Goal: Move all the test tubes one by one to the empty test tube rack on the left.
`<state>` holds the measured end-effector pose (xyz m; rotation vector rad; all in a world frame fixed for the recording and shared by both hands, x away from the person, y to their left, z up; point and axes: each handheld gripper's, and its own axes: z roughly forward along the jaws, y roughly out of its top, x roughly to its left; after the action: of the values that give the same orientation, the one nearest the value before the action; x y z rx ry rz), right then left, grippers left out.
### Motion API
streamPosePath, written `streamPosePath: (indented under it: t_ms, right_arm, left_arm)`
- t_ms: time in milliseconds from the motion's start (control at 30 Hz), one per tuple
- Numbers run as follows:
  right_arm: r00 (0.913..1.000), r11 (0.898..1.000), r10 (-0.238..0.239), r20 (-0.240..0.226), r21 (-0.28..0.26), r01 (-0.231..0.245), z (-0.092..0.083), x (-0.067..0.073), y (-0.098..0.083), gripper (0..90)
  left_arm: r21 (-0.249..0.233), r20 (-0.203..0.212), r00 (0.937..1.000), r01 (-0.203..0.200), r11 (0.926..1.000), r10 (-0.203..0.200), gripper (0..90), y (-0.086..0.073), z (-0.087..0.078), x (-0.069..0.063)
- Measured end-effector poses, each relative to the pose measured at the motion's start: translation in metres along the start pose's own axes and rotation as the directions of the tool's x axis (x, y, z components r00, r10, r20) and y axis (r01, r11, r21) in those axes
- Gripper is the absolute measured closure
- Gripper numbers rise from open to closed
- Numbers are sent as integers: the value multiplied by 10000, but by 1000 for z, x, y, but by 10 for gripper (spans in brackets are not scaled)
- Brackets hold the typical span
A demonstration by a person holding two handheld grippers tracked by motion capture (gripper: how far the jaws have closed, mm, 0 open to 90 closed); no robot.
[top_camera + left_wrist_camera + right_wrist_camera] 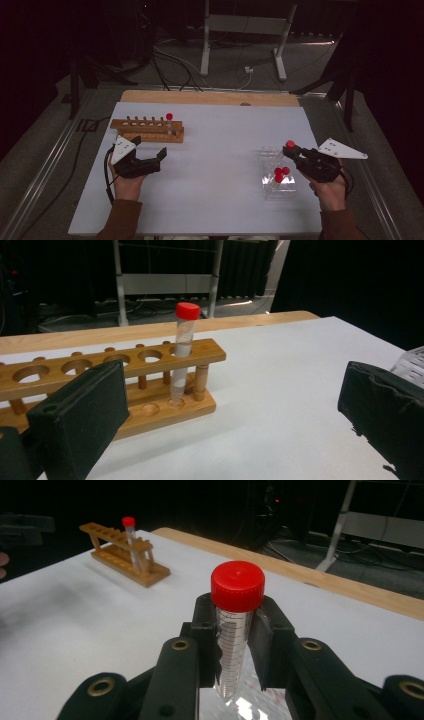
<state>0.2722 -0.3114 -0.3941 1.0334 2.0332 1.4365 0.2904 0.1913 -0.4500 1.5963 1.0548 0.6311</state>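
Observation:
A wooden tube rack (pixel 147 129) stands at the table's left, with one red-capped tube (pixel 169 121) upright in its rightmost hole; the same tube (pixel 183 350) and rack (pixel 125 385) rise just beyond my left jaws. My left gripper (pixel 150 150) is open in front of the rack, nothing between its pads (pixel 80 420). My right gripper (pixel 295 150) is shut on a red-capped graduated tube (pixel 236 625), held upright above a clear plastic box (pixel 277 172). Two more red-capped tubes (pixel 281 173) lie in that box.
A white sheet (pixel 215 165) covers the table, with a bare wooden strip (pixel 210 97) along its far edge. Beyond the table are a white metal stand (pixel 245 35) and cables on the floor. The rack (pixel 125 555) appears far off in the right gripper view.

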Motion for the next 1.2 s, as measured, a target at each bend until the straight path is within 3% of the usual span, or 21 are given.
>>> streamPosePath:
  t_ms: [267, 600, 767, 1200]
  right_arm:
    - [9995, 10000, -60, -325, 40, 62, 20, 12, 11, 745]
    - [9974, 9996, -238, -681, 120, 247, 39, 30, 28, 745]
    - [9954, 9991, -355, -888, 178, 372, 48, 40, 35, 744]
    - [9881, 9969, -542, -1436, 481, 616, 71, 66, 40, 744]
  left_arm:
    - [-27, 438, 9977, -513, 9987, 514, 8, 5, 4, -13]
    - [122, 1196, 9915, -522, 9986, 504, 8, 16, 19, -44]
    - [-9, 1605, 9841, -773, 9970, 765, 9, 22, 29, -64]
    - [140, 2711, 9552, -1270, 9918, 1184, 75, 26, 52, -109]
